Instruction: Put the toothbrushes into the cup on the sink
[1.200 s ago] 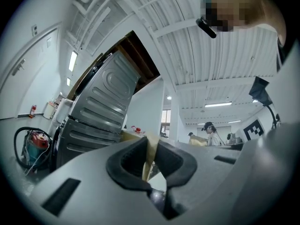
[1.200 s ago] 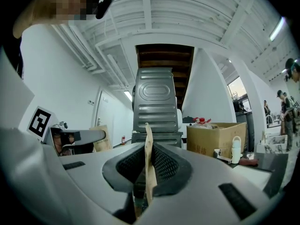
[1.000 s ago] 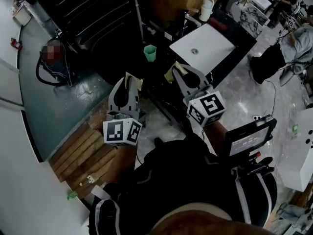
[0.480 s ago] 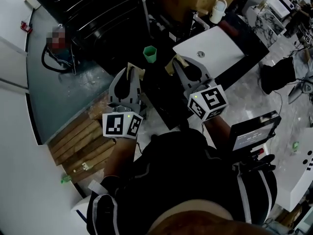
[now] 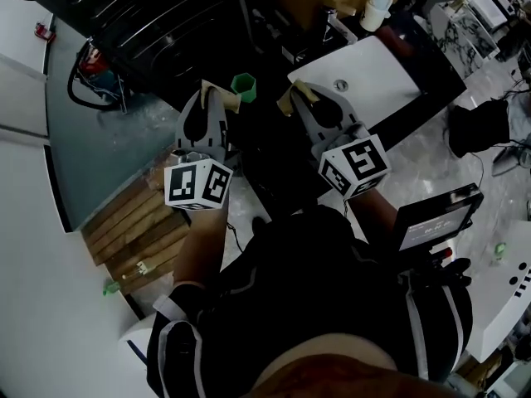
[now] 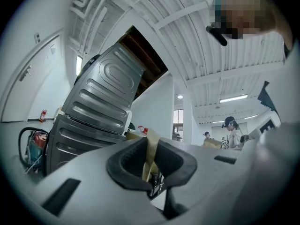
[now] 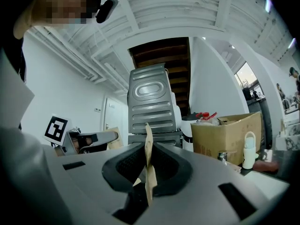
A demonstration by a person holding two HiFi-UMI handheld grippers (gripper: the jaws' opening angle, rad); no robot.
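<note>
A green cup (image 5: 243,83) stands on a dark surface left of the white sink (image 5: 377,89); it is not on the sink. I see no toothbrush in any view. My left gripper (image 5: 217,96) is held just left of and below the cup, its taped pads (image 6: 151,142) pressed together with nothing between them. The right gripper (image 5: 292,99) hovers at the sink's near-left corner. Its tan pads (image 7: 148,146) also meet, and it holds nothing. Both grippers point up and away from me, so their own views show ceiling and room rather than the cup.
A white bottle (image 5: 379,7) and a cardboard box (image 7: 225,135) stand behind the sink. A ribbed grey metal appliance (image 6: 101,102) rises ahead. Wooden slats (image 5: 133,239) lie on the floor at the left, and a dark screen device (image 5: 436,222) is at my right hip.
Both grippers have moved forward toward the cup and the sink, the left one drawing close beside the cup. Their jaws stayed together throughout.
</note>
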